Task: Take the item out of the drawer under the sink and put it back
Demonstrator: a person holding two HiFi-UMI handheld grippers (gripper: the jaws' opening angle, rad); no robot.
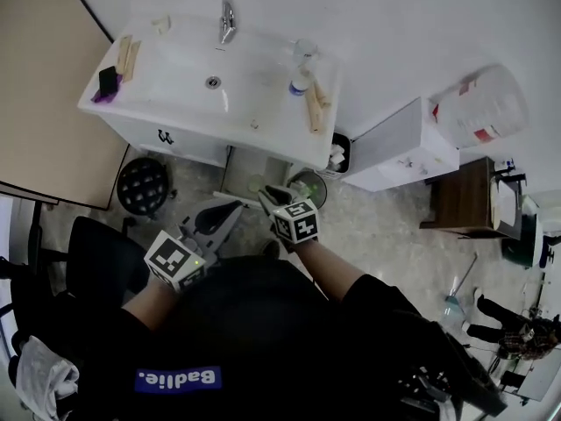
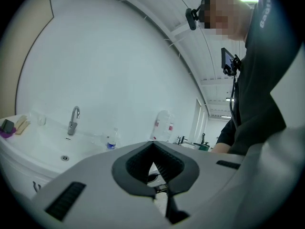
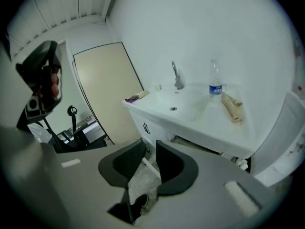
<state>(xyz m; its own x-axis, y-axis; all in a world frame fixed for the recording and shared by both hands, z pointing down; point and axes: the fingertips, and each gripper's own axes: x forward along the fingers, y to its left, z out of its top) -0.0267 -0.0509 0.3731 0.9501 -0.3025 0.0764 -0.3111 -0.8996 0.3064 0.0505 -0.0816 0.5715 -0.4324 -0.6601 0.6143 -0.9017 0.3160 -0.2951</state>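
Note:
The white sink [image 1: 188, 60] sits on a white cabinet whose drawer front has a dark handle [image 1: 165, 136], also seen in the right gripper view as the handle [image 3: 146, 128]. The drawer looks closed and nothing inside it shows. My left gripper [image 1: 230, 207] hangs in front of the cabinet at floor side, and its pads meet at the tips with nothing in them [image 2: 153, 144]. To its right, my right gripper [image 1: 270, 197] points at the cabinet from a short distance. Its jaws [image 3: 150, 144] stand apart and hold nothing.
On the sink top stand a water bottle [image 1: 301, 82], wooden pieces [image 1: 314, 108] and a dark item on purple [image 1: 107, 84]. A black stool [image 1: 143, 185] stands left of the cabinet. A round bin [image 1: 308, 187] and a white box [image 1: 403, 147] stand right.

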